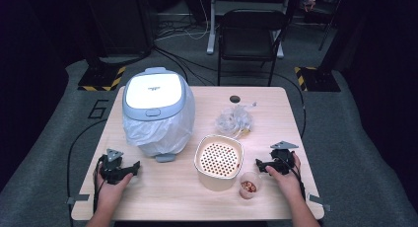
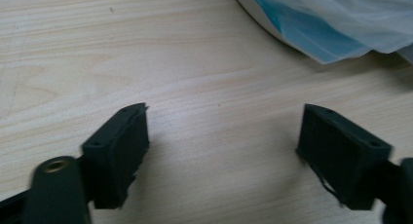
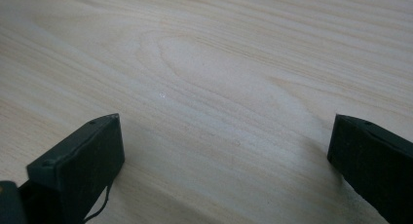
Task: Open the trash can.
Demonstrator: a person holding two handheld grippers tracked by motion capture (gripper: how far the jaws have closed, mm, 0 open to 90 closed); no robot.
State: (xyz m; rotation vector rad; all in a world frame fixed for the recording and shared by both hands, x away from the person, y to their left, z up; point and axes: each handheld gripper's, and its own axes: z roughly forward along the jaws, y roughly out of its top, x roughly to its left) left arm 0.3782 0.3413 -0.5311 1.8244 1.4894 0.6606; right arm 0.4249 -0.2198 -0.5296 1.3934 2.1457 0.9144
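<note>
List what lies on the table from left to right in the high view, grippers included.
Left gripper → bin → strainer basket → small cup → right gripper. The crumpled plastic bag sits behind the basket, so it has no clear place in the order.

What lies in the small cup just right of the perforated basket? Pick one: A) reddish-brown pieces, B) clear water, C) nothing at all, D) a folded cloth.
A: in the high view the small cup, standing at the front right corner of the perforated basket, holds reddish-brown pieces.
</note>
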